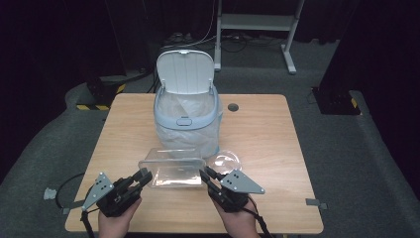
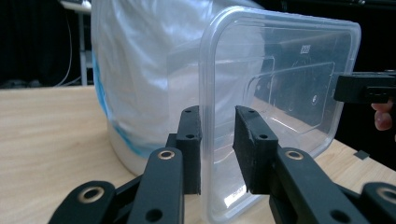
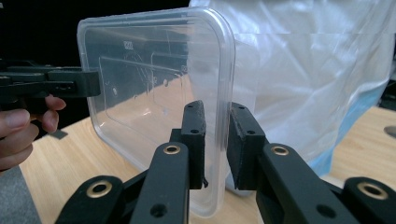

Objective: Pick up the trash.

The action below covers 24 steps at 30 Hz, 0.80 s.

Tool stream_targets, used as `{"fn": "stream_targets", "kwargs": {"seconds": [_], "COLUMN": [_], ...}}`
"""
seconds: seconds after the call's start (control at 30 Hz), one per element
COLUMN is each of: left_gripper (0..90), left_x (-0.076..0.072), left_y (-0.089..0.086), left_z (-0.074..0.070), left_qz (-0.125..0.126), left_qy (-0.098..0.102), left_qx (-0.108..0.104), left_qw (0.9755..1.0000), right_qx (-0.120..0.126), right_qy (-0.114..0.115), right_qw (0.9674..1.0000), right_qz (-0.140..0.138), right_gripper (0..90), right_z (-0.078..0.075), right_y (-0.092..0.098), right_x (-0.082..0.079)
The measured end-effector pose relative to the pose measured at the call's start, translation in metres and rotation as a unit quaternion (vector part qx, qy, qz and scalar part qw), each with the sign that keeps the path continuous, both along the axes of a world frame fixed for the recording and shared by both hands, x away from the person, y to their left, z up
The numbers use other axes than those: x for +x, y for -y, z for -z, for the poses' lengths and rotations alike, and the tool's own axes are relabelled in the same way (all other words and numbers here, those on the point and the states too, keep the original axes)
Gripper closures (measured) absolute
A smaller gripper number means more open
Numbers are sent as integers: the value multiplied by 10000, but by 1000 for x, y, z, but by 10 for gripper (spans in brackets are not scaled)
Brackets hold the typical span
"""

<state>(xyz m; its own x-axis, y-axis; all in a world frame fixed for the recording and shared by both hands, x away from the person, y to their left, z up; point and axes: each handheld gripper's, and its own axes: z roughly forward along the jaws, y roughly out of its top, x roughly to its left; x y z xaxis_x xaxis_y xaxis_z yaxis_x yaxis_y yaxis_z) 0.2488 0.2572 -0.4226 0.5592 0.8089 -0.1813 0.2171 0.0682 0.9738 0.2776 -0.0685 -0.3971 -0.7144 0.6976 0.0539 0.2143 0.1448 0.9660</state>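
High view: both hand-held grippers [image 1: 143,177] [image 1: 204,174] clench the clear, empty rectangular container [image 1: 174,168].

container [image 1: 172,170] before bin [image 1: 186,116] | lid [image 1: 224,161] right of container | all on table [image 1: 267,134]

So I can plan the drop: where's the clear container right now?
In the high view the clear container sits near the table's front, between both tools, just before the bin.

We see a wooden counter [image 1: 267,124] on grey carpet [image 1: 346,163], black curtains [image 1: 59,34] behind, and a white metal frame [image 1: 257,22] with cables [image 1: 233,42].
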Motion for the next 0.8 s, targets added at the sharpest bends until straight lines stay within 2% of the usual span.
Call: {"fn": "stream_targets", "kwargs": {"seconds": [0.23, 0.43, 0.6, 0.8], "left_gripper": [728, 737, 740, 746], "left_x": [0, 2, 8, 19], "left_y": [3, 4, 7, 9], "left_z": [-18, -37, -54, -73], "left_qz": [-16, -51, -40, 25], "left_qy": [287, 591, 794, 930], "left_qx": [-64, -122, -142, -237], "left_qw": [9996, 9982, 9967, 9954], "right_qx": [157, 338, 462, 584], "right_qy": [221, 404, 599, 728], "right_qw": [9996, 9985, 9969, 9953], "right_qz": [66, 122, 192, 269], "right_gripper": [778, 771, 770, 768], "right_z": [-16, -32, -46, -63], "right_y": [3, 5, 6, 9], "right_x": [-1, 1, 4, 12]}}
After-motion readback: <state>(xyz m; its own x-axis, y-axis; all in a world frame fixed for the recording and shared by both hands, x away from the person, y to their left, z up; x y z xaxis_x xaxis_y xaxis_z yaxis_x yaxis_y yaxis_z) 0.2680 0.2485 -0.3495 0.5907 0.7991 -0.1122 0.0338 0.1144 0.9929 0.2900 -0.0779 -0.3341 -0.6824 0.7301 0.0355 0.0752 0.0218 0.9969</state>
